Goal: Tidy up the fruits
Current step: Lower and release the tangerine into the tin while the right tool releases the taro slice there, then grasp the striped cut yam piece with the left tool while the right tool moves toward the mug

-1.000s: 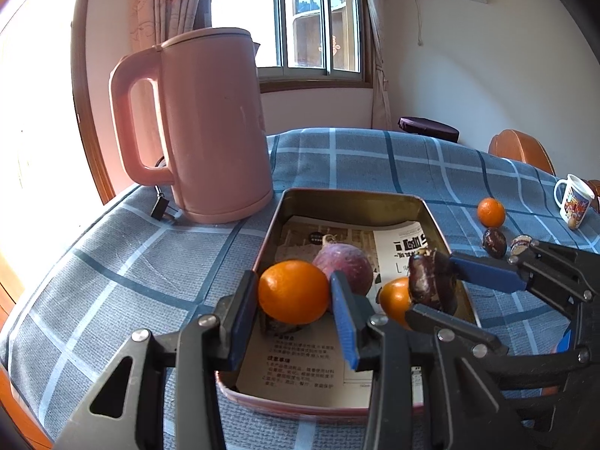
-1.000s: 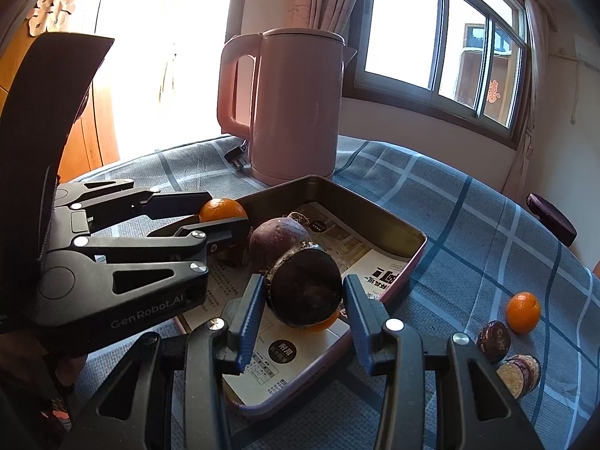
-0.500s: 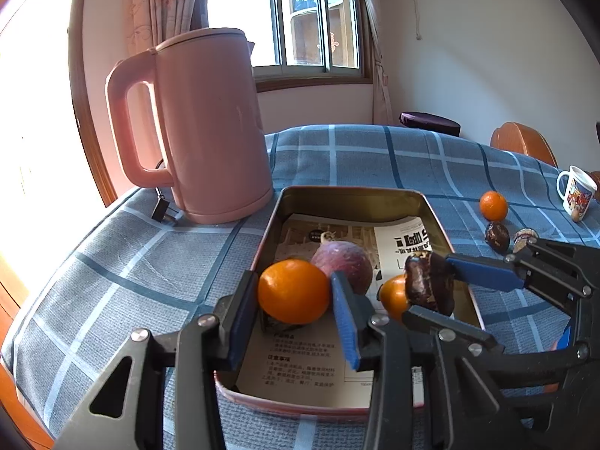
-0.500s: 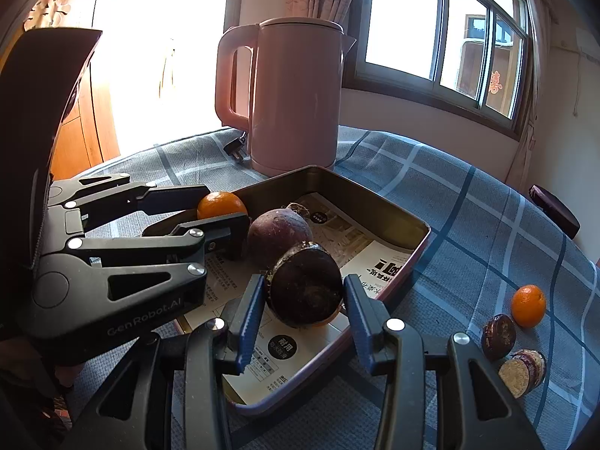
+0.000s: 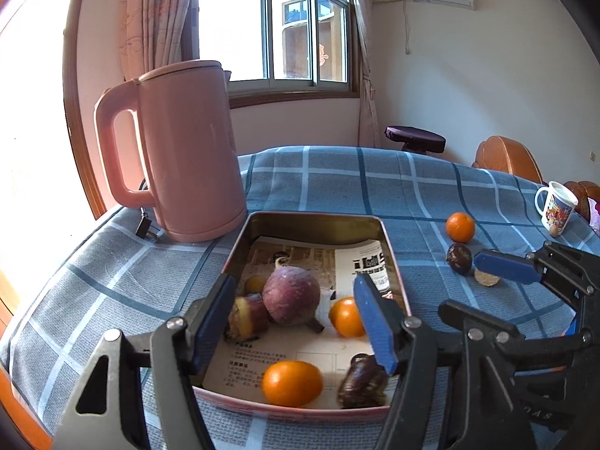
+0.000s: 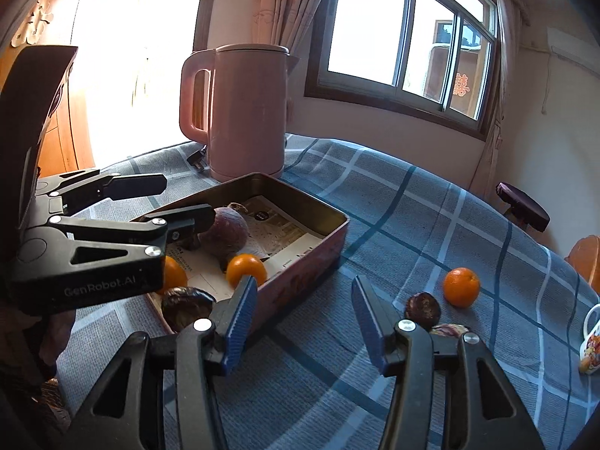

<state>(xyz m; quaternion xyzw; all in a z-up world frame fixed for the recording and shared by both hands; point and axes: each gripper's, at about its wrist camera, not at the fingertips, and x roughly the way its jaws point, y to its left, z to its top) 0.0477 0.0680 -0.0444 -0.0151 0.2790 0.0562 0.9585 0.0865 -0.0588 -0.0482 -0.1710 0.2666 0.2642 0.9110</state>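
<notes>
Both fruits are released into the tin (image 5: 390,258). The left gripper (image 5: 296,318) and right gripper (image 6: 303,322) have just been opening and stand apart, empty. The orange (image 5: 292,383) lies just below the left gripper, long axis crosswise. Next, likely the loose orange (image 6: 461,287), right of the right gripper on the table (image 6: 412,202).

You have strong daylight pouring in from the window (image 5: 277,26), blowing out the left side to white glare; the tablecloth (image 6: 431,225) stays evenly lit, and fisheye bending curves every edge, corners darkened, fruit slightly motion-blurred
</notes>
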